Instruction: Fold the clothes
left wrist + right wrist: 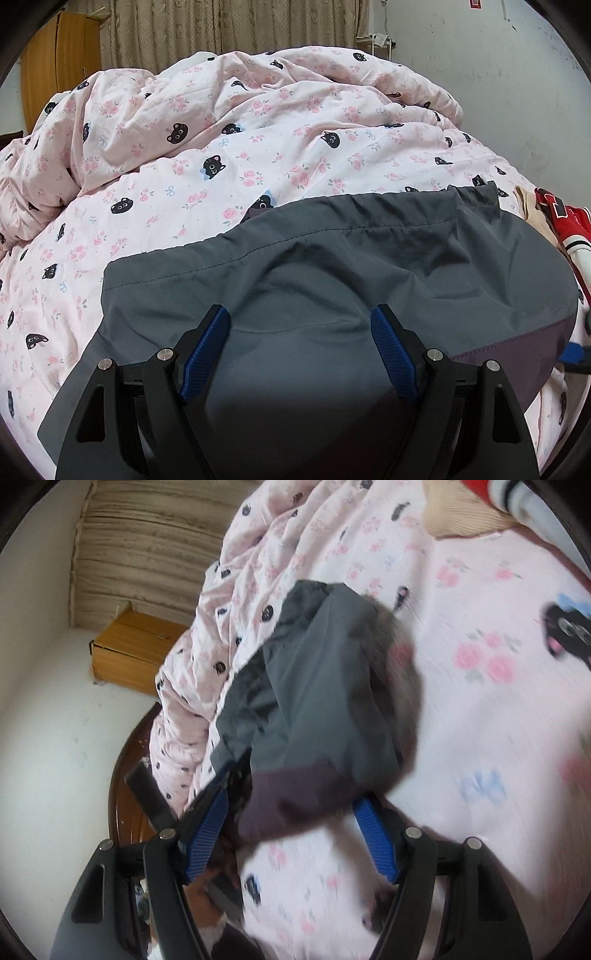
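**Grippers hovering over half-folded grey shorts**

Left gripper (299, 350) is hanging released over the grey shorts (332, 266), its blue pads apart and pressing on nothing. Right gripper (291, 834) is also standing spread; the shorts' darker hem is lying between its pads, though blur is hiding whether they are touching. The shorts are lying on the pink cat-print bedsheet (166, 206), with a rumpled duvet (207, 99) beyond them and a red-and-white garment (557, 221) just beside them. Slippery fabric is likely sliding open if pinched shallowly, undoing the fold.
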### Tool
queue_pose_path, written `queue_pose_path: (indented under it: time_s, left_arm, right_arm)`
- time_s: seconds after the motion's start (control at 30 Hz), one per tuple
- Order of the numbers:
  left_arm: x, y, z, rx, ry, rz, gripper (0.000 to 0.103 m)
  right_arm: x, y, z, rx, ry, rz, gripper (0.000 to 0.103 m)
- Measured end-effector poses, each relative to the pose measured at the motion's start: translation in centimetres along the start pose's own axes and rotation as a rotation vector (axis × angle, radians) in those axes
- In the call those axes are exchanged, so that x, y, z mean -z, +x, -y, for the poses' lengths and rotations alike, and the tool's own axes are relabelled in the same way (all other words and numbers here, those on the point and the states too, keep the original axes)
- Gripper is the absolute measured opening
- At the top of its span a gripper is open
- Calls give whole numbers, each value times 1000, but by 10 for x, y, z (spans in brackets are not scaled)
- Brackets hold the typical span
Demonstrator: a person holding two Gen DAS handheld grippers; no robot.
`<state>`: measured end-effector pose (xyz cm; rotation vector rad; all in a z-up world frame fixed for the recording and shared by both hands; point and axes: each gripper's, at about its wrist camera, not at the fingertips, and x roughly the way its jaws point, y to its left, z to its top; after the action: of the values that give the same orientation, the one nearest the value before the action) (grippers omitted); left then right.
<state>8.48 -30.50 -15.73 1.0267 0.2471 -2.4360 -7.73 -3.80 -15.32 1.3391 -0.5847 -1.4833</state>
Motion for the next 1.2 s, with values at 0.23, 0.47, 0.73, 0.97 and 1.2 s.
queue_pose_path:
  time_s: [0.23,0.47,0.73,0.97,1.2]
  left_arm:
    - [0,0,-1,3,-5,0,77]
    - [-3,-19,0,-14,-18,67,76]
    - [-18,-7,12,-36,-45,42,76]
    - [-12,13,22,-83,3,-21,79]
    - [-12,12,19,-62,-21,-19,79]
  right_arm:
    - [-14,19,0,8,8,76,49]
    - [-22,24,2,25,4,101,23]
    - [-19,19,-6,53,-43,114,22]
    - [-15,16,-21,81,-156,118,18]
    - [-3,16,-64,121,-371,155,17]
